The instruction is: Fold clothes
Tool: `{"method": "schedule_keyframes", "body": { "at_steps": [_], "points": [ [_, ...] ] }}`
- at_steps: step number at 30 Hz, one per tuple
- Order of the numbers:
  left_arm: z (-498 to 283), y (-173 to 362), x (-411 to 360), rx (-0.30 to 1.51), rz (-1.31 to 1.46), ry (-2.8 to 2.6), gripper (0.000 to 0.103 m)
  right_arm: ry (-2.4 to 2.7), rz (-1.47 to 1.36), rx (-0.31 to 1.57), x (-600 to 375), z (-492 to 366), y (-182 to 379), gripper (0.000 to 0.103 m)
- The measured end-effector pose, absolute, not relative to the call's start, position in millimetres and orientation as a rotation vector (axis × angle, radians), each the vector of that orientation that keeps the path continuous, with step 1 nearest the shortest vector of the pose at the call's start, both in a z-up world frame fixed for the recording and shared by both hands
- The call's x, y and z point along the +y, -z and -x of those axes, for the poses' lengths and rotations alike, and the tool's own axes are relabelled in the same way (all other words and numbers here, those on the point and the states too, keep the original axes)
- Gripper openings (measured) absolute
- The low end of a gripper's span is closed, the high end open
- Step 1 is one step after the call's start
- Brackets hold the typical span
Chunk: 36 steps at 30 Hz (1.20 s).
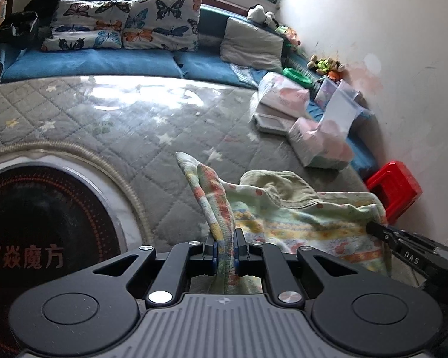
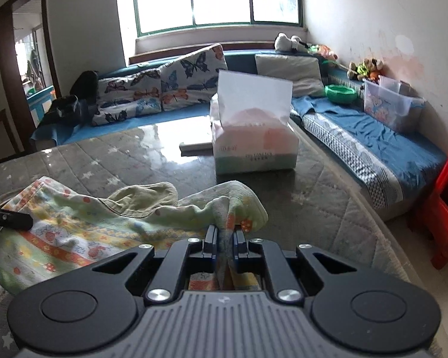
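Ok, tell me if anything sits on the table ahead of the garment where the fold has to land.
Both the left gripper and right gripper already pinch the garment. Ahead, a tissue pack and a flat tray sit on the table, apart from the cloth; the stretch just beyond it looks bare.

The tabletop (image 2: 313, 185) wears a grey quilted star-print cover under glossy film; a patterned garment (image 2: 74, 232) lies on it. A tissue pack (image 2: 254, 149) stands farther back; a flat tray (image 1: 268, 122) lies beside it.

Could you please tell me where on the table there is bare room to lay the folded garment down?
Bare quilted table cover lies between the garment and the sofa. The right end is crowded by tissue packs; the induction cooktop fills the left.
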<state>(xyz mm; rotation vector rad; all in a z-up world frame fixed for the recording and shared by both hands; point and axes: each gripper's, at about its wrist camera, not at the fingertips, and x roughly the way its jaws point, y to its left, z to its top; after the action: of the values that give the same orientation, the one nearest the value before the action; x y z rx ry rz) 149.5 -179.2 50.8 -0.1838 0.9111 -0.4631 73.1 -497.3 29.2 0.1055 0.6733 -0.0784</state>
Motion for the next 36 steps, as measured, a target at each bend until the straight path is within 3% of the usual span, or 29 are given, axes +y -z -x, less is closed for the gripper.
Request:
{"method": "schedule_keyframes", "body": {
  "at_steps": [9, 19, 36],
  "points": [
    [-155.4, -36.4, -162.3, 0.938, 0.148, 0.368, 0.03, 0.149, -0.115, 0.713, -511.9, -80.4, -14.0, 0.017],
    [-159.4, -54.0, -189.2, 0.897, 0.144, 0.472, 0.028, -0.01, -0.11, 0.69, -476.7, -93.4, -24.0, 0.017],
    [-206.9, -16.6, -237.7, 0.968, 0.176, 0.534, 0.028, -0.046, -0.126, 0.739, -462.2, -130.9, -1.7, 0.019]
  ]
}}
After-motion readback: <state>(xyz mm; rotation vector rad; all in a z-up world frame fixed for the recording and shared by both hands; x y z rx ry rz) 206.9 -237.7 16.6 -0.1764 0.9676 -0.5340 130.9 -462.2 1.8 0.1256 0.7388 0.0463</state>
